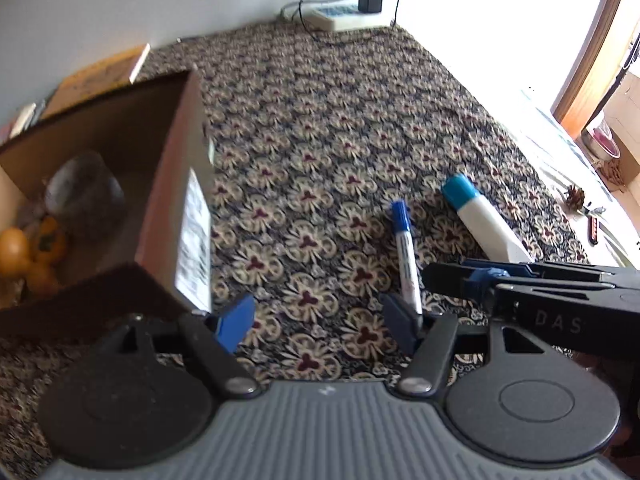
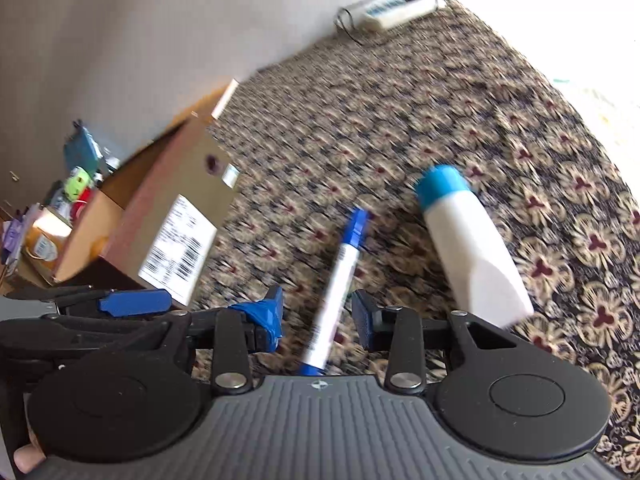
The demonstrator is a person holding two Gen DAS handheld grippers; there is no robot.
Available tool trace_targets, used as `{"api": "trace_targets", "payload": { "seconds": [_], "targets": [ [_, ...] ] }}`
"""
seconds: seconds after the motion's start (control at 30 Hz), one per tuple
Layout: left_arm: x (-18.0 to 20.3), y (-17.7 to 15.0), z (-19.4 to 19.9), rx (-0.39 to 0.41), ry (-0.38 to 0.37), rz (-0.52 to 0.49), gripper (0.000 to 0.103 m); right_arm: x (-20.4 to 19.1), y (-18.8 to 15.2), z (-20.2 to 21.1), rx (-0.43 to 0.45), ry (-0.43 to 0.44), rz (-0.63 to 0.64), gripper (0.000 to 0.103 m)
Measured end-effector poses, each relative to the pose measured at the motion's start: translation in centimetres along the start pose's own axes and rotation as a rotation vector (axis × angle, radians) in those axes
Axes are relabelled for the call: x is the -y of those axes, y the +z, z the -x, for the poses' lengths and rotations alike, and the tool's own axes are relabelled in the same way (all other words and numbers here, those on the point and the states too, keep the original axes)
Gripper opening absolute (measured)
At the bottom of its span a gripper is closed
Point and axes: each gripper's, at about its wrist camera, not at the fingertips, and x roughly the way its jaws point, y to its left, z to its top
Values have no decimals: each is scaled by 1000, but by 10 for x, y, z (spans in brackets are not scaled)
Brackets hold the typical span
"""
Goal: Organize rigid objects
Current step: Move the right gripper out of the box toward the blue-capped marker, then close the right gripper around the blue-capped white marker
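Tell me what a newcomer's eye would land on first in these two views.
First, the busy flower-patterned cloth covering the whole surface. On it lie a blue-capped white marker pen, set between the right tool's open fingers, and beside it a white plastic tube with a blue cap. To the left stands an open brown cardboard box holding orange fruits.

Both cameras sit just behind their own gripper fingers and look steeply down, close over a flower-patterned cloth (image 1: 320, 128). The left wrist view faces along the cloth toward a white wall, with the cardboard box (image 1: 176, 184) at its left edge. The right wrist view looks from just beside it. Both share the blue marker (image 2: 340, 276), the white tube (image 2: 468, 248) and the box.
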Motion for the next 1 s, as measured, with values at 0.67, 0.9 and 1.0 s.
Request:
{"api": "trace_targets", "payload": {
  "seconds": [0.67, 0.9, 1.0],
  "targets": [
    [49, 5, -58, -162, -42, -88, 68, 36, 14, -10, -54, 69, -92, 18],
    [42, 12, -71, -178, -54, -41, 66, 36, 25, -19, -68, 80, -69, 19],
    [41, 16, -73, -172, -57, -39, 65, 34, 30, -25, -73, 84, -60, 19]
  ]
}}
